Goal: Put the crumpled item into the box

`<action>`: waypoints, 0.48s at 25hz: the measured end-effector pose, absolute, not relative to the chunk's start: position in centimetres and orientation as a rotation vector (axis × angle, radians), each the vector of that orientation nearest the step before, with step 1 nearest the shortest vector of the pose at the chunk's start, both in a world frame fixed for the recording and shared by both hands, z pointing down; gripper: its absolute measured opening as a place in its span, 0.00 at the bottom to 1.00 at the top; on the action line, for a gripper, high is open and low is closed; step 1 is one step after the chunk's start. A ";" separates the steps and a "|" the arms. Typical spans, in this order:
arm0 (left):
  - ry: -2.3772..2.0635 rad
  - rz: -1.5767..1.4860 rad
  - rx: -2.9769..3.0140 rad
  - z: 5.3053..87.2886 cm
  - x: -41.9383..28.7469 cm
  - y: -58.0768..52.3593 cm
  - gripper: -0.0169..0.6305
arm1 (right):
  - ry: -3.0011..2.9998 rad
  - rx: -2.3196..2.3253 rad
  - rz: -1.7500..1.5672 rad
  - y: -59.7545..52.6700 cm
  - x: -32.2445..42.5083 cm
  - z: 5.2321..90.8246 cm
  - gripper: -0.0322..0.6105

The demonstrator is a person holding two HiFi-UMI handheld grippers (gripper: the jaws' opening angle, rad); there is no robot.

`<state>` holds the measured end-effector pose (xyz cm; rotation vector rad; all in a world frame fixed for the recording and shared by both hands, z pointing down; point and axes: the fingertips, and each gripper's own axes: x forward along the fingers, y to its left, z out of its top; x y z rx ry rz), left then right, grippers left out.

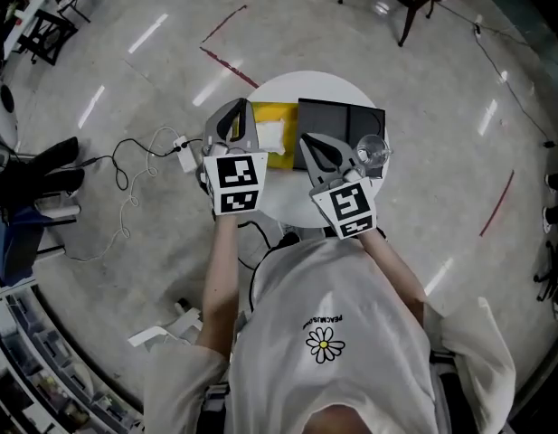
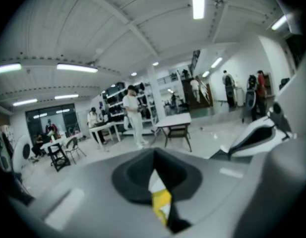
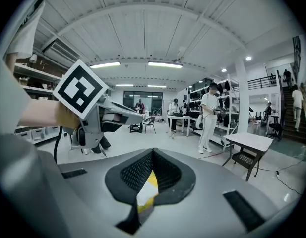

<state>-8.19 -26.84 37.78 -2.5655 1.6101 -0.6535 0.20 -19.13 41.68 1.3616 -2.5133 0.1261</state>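
On the round white table (image 1: 279, 87) in front of me, the crumpled yellow-and-white wrapper (image 1: 271, 134) lies just left of the dark rectangular box (image 1: 342, 125), not yet inside it. My left tongs (image 1: 235, 120) are closed tight, and so are my right tongs (image 1: 316, 147); I judge both empty. To do this well I should part the left jaws, tip them down over the wrapper's bunched middle, and pinch firmly before carrying it across. Both forearms reach forward side by side, tongs held roughly level, pointing out across the room.
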 end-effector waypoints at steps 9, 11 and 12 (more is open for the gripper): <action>1.947 -0.379 -2.615 39.4 -10.8 -22.9 0.03 | -2.513 1.363 0.142 -19.6 0.0 41.7 0.05; 2.001 -0.344 -2.595 40.2 -11.4 -21.9 0.03 | -2.514 1.352 0.146 -19.6 -0.2 42.0 0.05; 2.017 -0.327 -2.587 40.5 -11.6 -21.5 0.03 | -2.515 1.345 0.150 -19.6 -0.2 42.2 0.05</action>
